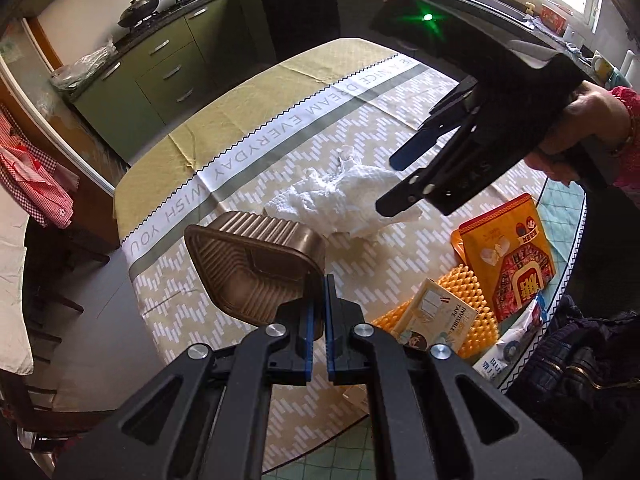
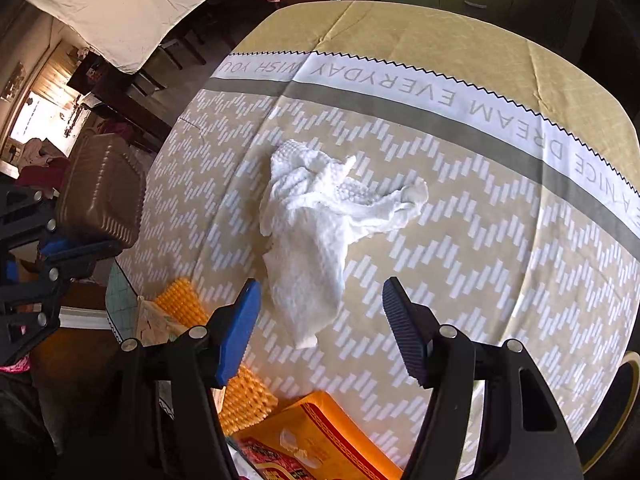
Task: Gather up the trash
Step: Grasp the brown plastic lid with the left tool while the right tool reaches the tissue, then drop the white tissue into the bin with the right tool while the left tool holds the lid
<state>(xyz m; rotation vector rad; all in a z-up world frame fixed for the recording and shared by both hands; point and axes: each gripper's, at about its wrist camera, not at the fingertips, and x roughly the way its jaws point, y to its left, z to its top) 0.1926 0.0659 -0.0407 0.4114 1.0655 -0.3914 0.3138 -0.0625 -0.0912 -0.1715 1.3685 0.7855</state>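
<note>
Kitchen table under a beige zigzag-patterned cloth point(image 2: 460, 264): the left gripper point(image 1: 319, 280) is clamped on the rim of a ribbed bronze plastic tray point(image 1: 248, 256), lifted clear of the cloth, while the right gripper point(image 2: 320, 300) hangs with jaws apart over a crumpled white paper towel point(image 2: 316, 220) lying mid-table. The tray is pinched by one thin edge only — it could swing or slip free. The limp towel may bunch aside — leaving the right jaws empty.

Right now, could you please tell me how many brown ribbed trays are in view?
1. The brown ribbed tray is clamped by its rim in the left tool, lifted above the table's edge. Others may be hidden.
</note>
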